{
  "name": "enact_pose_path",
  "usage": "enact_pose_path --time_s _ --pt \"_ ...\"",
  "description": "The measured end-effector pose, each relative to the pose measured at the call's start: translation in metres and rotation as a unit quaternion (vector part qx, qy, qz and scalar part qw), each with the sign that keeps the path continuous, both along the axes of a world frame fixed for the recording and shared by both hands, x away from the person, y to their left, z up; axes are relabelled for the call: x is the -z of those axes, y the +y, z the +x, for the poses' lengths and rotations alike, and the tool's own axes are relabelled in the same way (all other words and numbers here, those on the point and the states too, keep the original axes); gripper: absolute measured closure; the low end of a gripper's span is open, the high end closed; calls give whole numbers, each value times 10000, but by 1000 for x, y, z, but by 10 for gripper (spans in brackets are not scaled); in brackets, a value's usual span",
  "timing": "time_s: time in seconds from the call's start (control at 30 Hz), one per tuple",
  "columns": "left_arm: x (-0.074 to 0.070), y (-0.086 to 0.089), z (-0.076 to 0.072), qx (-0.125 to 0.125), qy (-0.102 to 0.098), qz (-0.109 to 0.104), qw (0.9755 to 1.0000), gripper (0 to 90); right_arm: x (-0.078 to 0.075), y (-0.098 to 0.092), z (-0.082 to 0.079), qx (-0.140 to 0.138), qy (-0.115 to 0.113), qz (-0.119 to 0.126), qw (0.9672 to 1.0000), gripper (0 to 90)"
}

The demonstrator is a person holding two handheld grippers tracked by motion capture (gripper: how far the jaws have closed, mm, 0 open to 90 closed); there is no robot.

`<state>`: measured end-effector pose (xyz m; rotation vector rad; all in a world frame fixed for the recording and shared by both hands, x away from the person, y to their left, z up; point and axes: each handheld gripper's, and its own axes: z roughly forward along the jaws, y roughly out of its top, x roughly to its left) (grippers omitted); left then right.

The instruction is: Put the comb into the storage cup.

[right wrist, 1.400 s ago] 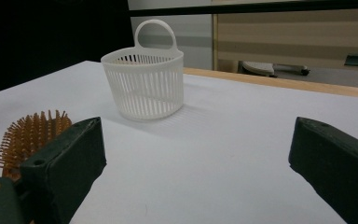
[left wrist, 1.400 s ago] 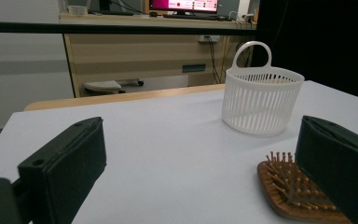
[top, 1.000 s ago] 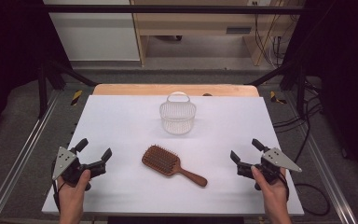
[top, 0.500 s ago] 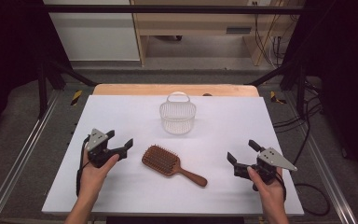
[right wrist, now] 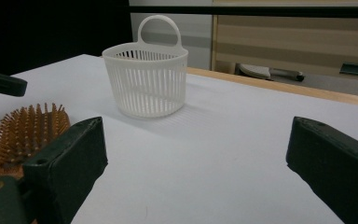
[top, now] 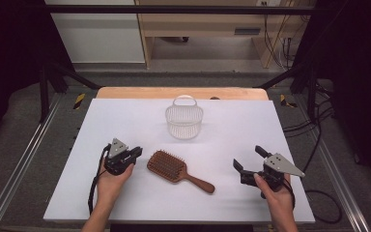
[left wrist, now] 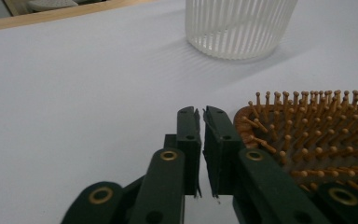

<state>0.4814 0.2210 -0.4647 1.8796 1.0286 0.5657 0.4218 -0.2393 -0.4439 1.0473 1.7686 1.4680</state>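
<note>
A brown wooden hairbrush (top: 166, 165) lies bristles up at the middle of the white table, with its handle pointing to the near right. My left gripper (top: 136, 152) sits just left of the brush head, jaws shut with nothing between them. In the left gripper view the shut gripper (left wrist: 201, 115) stands beside the rim of the hairbrush (left wrist: 317, 140); I cannot tell if they touch. A white slatted basket (top: 184, 120) with a loop handle stands upright behind the brush. My right gripper (top: 248, 157) rests open at the near right, apart from the handle. Its wide gripper gap (right wrist: 196, 128) faces the basket (right wrist: 147, 84) and hairbrush (right wrist: 25, 128).
The white table top (top: 101, 125) ends in a wooden strip (top: 125, 92) at the far edge. Metal rails (top: 24, 159) run along both sides, and cables (top: 319, 125) hang at the right. A wooden shelf unit (top: 207, 29) stands behind the table.
My left gripper has moved right and forward up to the brush head and shut its jaws. My right gripper has shifted slightly to the left and stays open.
</note>
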Motion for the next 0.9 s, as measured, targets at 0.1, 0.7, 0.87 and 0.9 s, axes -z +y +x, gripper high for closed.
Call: enact_pose_path --time_s 0.1,0.7,0.87,0.9 --pt "1 0 2 -4 135 11 9999 900 0 -1 -1 -16 -1 11 10000 55" --pt "9 -14 12 274 415 298 9983 900 2 3 0 -90 96 -102 9999 59" --pt "16 -20 16 360 532 457 9969 900 2 1 -1 -49 78 -74 9999 61" --pt "16 -20 16 393 515 500 9967 900 2 1 -1 -39 89 -47 9999 61"
